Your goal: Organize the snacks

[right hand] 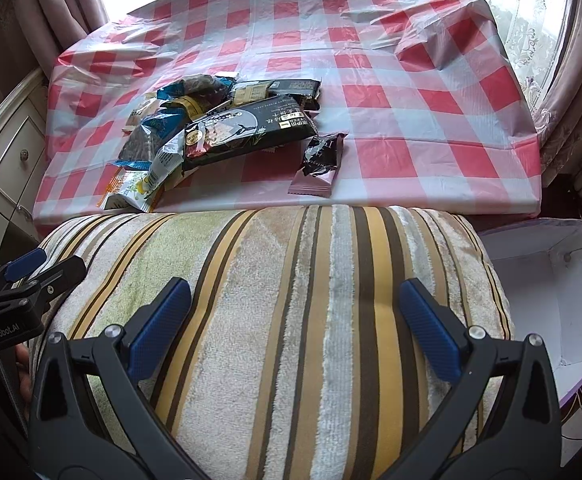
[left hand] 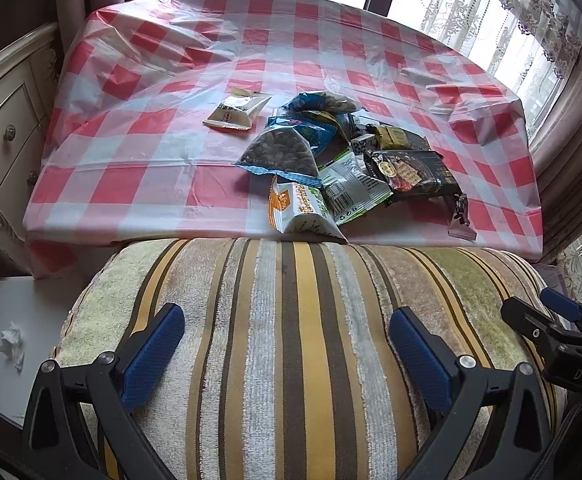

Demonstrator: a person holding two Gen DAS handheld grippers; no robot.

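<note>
Hovering low over a striped cushion, the right gripper and the left gripper, both spread wide and carrying nothing, side by side. Lying beyond the cushion, on a table under a red-checked plastic cloth: a loose pile of snack packets, overlapping near the table's near edge. Resting apart to the far left, a small white packet; sitting just right of the pile, a dark mauve bar wrapper. Likely handling as light, crinkly and slippery film, soft inside and easily crushed; probably pinching best at a flat sealed end, such as the near seam of the long black packet topping the heap. Overhanging the near edge, an orange-and-white bag, touching the cushion. Waiting at the near right, an open white box, seemingly the place for sorting. Blocking a straight reach: the bulging cushion. Standing at the left, a cream drawer cabinet; also risking snagging, the wrinkled cloth.
</note>
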